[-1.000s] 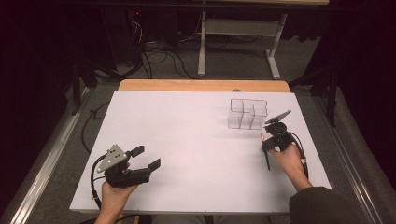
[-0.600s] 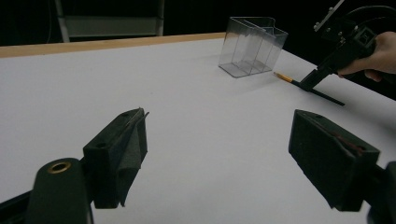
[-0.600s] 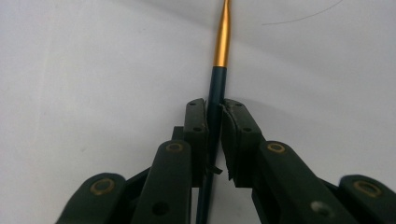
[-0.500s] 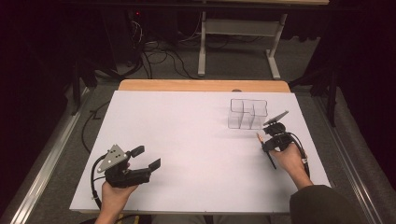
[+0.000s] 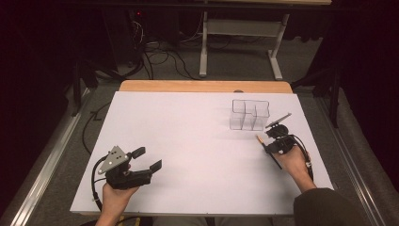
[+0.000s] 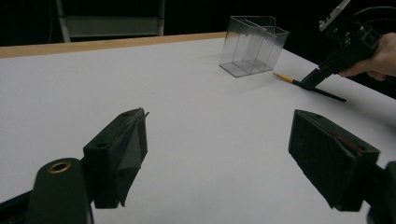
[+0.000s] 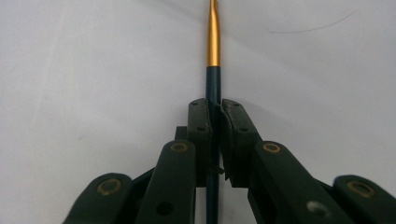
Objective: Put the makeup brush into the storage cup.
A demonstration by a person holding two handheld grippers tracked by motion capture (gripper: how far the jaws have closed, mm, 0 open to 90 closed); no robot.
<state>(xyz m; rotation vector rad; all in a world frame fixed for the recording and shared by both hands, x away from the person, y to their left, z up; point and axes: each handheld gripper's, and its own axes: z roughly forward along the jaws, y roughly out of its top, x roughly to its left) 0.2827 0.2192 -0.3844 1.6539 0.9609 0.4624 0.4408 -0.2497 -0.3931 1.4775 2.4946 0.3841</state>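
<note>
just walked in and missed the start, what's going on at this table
A person sits at a white table with a tool in each hand. The right tool is shut on a thin dark brush with a gold ferrule, which lies flat on the table just in front of a clear plastic organizer. The left tool rests near the table's front left with its jaws wide open, holding nothing. The organizer looks empty.

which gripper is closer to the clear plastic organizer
Right. The right gripper sits just in front of the clear organizer, jaws shut on a thin brush. The left gripper is open, far across the table near its front-left edge.
</note>
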